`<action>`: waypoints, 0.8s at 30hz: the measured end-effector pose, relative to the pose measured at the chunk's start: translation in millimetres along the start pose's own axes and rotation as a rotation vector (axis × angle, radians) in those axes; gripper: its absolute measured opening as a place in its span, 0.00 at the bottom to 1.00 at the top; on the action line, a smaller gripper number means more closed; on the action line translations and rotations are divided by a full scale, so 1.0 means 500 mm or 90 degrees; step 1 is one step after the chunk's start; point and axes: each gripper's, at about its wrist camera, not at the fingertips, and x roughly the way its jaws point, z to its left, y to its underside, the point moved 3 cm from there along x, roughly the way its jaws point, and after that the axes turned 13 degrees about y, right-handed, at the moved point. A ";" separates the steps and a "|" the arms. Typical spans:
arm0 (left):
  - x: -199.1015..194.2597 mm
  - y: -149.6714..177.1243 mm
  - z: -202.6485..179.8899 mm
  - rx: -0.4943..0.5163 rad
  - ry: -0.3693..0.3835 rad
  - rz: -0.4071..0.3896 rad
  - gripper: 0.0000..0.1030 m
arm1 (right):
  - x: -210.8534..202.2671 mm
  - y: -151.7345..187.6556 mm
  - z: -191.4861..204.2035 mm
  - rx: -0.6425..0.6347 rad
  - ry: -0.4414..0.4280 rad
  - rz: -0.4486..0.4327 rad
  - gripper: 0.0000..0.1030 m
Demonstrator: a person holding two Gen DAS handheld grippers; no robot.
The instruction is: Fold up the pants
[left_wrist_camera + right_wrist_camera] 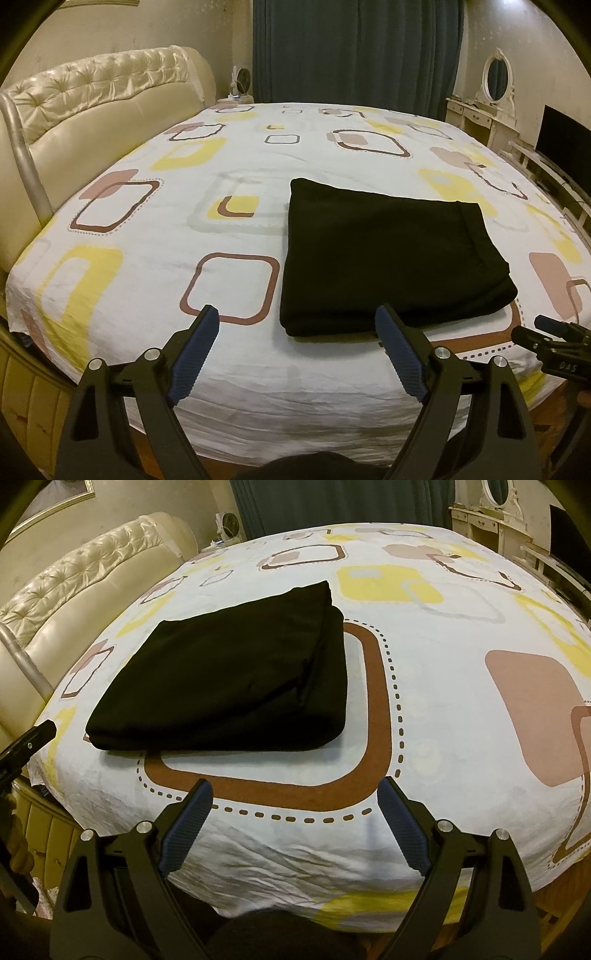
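The black pants (391,254) lie folded into a compact rectangle on the patterned bed sheet (155,229). They also show in the right wrist view (229,675), left of centre. My left gripper (295,317) is open and empty, hovering above the near edge of the bed, just short of the pants' near edge. My right gripper (295,788) is open and empty, over the sheet (443,738) near the bed's front edge, right of the pants. The right gripper shows at the right edge of the left wrist view (554,339). The left one shows at the left edge of the right wrist view (29,738).
A cream tufted headboard (92,103) stands at the left. Dark teal curtains (354,48) hang behind the bed. A white vanity with oval mirror (496,96) and a dark TV screen (565,136) stand at the right. A small fan (242,83) sits on the nightstand.
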 end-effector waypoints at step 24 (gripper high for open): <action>0.010 0.001 0.010 -0.012 -0.001 0.019 0.83 | 0.005 0.007 0.008 -0.008 -0.003 0.008 0.88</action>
